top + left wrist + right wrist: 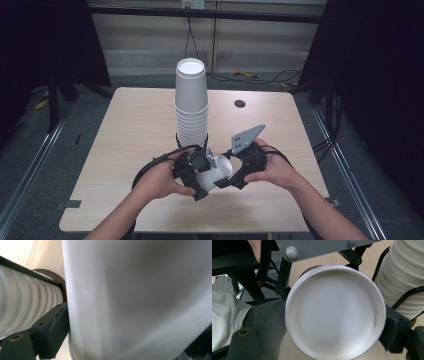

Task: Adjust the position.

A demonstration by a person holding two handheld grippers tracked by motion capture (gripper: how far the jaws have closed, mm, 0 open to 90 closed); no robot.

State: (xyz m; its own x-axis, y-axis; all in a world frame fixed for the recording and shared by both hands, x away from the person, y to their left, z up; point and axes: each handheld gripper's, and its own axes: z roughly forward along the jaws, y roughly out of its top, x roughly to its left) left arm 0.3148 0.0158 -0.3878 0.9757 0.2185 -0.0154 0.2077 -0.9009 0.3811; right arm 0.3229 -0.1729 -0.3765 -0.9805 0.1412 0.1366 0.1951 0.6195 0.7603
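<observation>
A person sits at a light wooden bench (125, 150) and holds a claw in each hand. Between the two claws is a white paper cup (216, 172), lying tipped on its side just above the bench, near the person. The left claw (196, 175) holds the cup by its side; in the left gripper view the cup wall (140, 297) sits right between the black jaws, so this claw looks clamped on the cup. The right claw (231, 176) is at the cup's other end. In the right gripper view the round end of the cup (335, 312) fills the space between the two jaws, which press on its rim from both sides, so this claw also looks clamped on it. There seem to be two rims there, one tucked inside the other, so it may be two cups stuck together. That is probably why both claws hold on: one keeps the cup still while the other can pull. Just behind the claws stands a tall stack of cups (191, 102), upside down, on a dark round base (56, 281). The stack is close by, so a cup is easy to take off or put back. A small dark hole (240, 104) sits farther back on the bench.
</observation>
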